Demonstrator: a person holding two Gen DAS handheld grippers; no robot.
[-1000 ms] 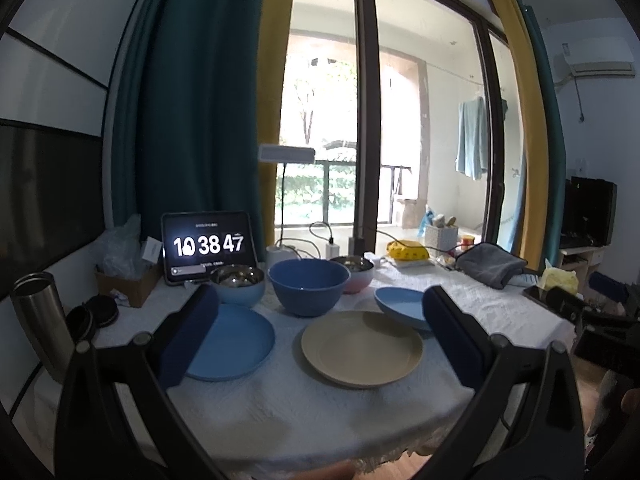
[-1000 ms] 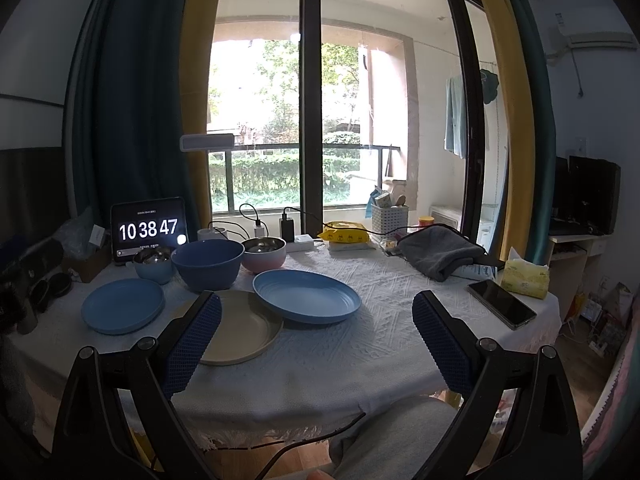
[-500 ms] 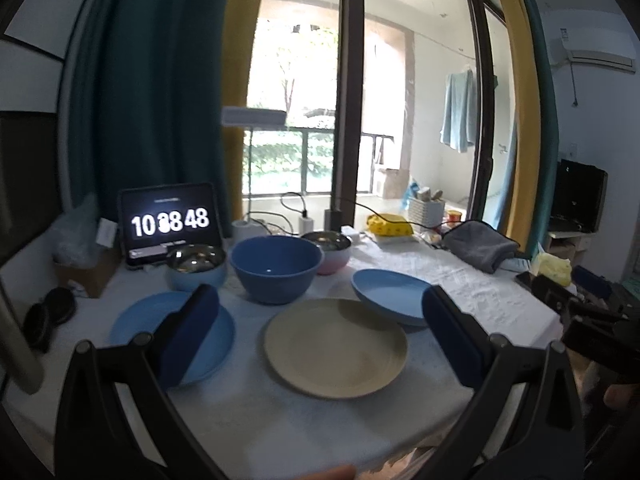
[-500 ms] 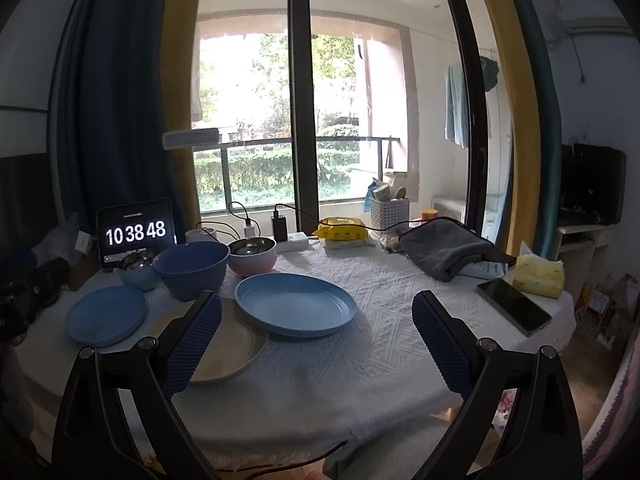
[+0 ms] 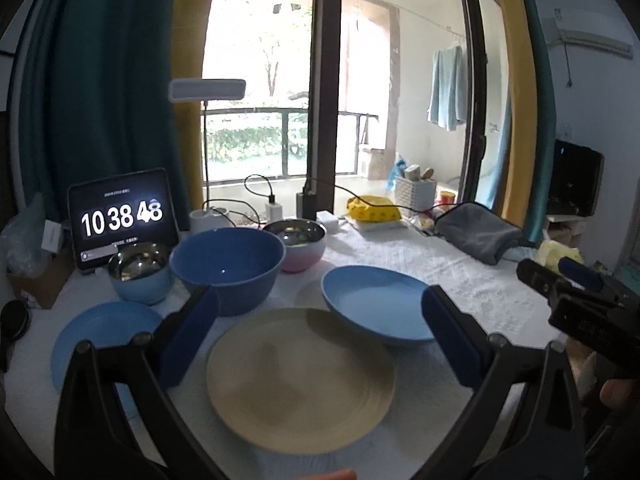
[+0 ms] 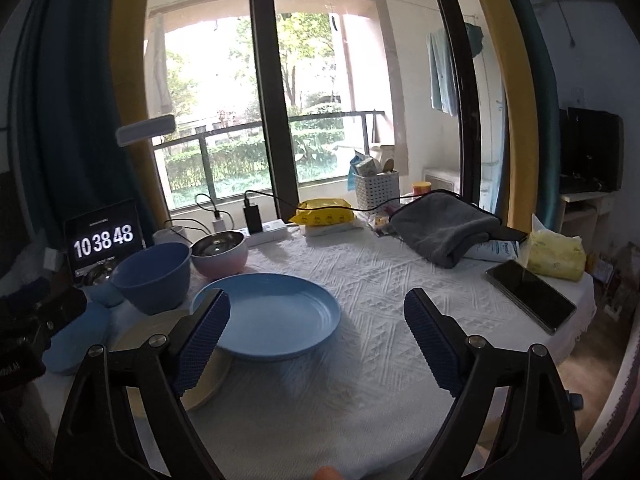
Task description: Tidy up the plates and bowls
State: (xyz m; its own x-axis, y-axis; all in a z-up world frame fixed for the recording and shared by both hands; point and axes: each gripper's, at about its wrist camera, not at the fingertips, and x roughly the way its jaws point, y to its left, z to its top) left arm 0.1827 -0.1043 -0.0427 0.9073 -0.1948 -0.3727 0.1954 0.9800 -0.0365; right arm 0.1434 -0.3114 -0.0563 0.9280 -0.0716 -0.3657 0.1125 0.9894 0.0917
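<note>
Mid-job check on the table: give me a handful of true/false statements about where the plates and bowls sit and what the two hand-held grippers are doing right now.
1. The left hand-held gripper is open with nothing gripped. True.
2. The beige plate is stacked on the deep blue plate. False: the deep blue plate's edge overlaps the beige plate's rim.
3. The pink bowl stands behind the large blue bowl, nearer the window. True.
4. The right hand-held gripper is clamped on the deep blue plate. False: its jaws are closing, with no pad pressing on the plate.
5. The flat blue plate lies left of the beige plate. True.
</note>
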